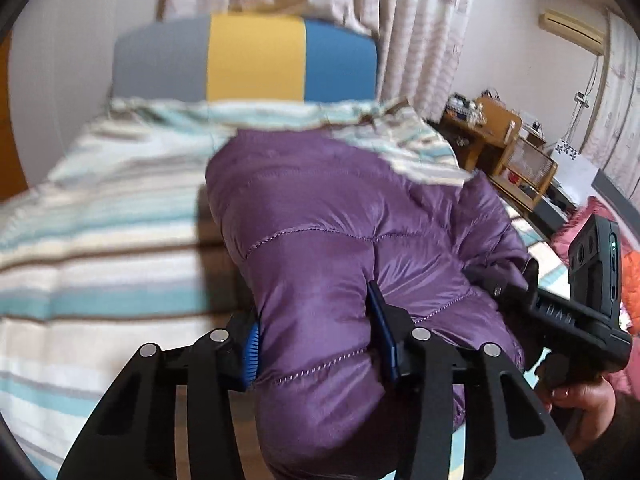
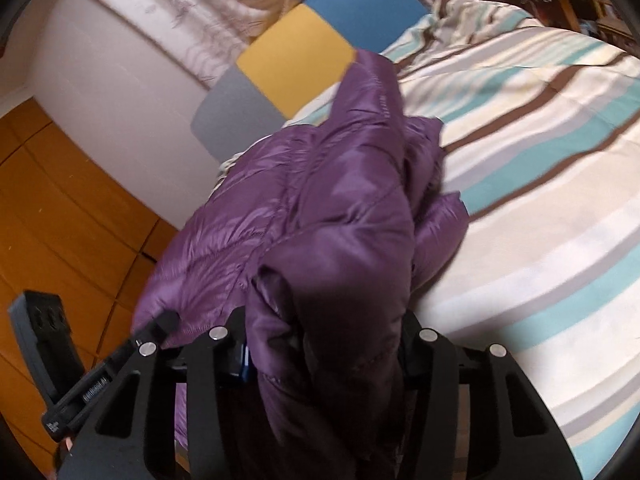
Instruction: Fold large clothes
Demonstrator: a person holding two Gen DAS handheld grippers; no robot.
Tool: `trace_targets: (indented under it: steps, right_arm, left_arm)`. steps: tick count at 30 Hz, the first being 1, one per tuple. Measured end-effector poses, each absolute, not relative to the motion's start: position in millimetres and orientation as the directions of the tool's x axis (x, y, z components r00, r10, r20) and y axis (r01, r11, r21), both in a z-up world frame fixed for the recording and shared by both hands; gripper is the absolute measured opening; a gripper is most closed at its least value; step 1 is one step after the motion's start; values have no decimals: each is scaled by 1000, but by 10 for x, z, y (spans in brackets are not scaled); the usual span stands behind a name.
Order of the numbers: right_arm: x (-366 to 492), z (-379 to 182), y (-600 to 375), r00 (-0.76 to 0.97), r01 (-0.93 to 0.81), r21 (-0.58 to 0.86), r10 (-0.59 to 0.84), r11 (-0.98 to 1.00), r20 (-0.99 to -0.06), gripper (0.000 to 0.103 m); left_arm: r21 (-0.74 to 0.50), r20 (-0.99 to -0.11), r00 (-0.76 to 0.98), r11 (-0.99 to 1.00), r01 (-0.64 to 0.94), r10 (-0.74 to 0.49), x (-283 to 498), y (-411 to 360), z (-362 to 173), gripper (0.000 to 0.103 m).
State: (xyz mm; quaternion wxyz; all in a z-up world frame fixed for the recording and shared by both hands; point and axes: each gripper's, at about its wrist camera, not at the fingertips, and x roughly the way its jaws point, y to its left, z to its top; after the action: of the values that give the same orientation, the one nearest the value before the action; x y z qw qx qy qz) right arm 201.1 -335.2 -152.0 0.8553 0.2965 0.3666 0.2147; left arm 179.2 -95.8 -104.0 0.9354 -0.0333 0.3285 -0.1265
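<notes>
Where curtains (image 1: pixel 420 20) hang, striped bed (image 1: pixel 100 240).

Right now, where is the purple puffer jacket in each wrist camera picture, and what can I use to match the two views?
Left wrist view: purple puffer jacket fills the centre and runs down between the left claw fingers.
Right wrist view: jacket lies centre-left, bunched in the right claw, on the bed's left edge.
Shared landmark: grey, yellow and blue headboard.
</notes>
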Motion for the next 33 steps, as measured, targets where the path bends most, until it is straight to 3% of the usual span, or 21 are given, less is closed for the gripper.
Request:
trace_targets:
  steps: [7,17,19,22,26,32,33]
  right_arm:
    - [2293,-1519,-2616,584,-246,667,657,703,-477,49]
    - [2618,-1461,-1110,469,-474,498,687,726,-555,49]
    - [2637,-1479,-884,468,-495,446,661,746,-587,61]
    - [2621,-1559,-766,493,-488,379,606,786,-624,67]
    - [2559,-1638,-914,490,-446,379,576,811,-654,68]
    - [2414,-1728,-966,505,-430,308,509,849,-697,74]
    - [2422,-1684,-979,508,-428,309,509,849,-695,74]
  left_arm:
    - [-68,-546,828,992,107,-127,1670,-450,-946,44]
    - [-122,-596,800,976,-178,72,1410,737,-1267,47]
    - [-125,-608,788,969,-215,97,1342,903,-1338,52]
    - [-95,-615,780,971,-217,114,1269,971,-1426,61]
    - [-19,-599,789,983,-182,135,1160,908,-1493,63]
    - [-122,-622,778,972,-201,83,1163,988,-1562,63]
    - [-136,-628,775,970,-202,73,1166,1006,-1509,67]
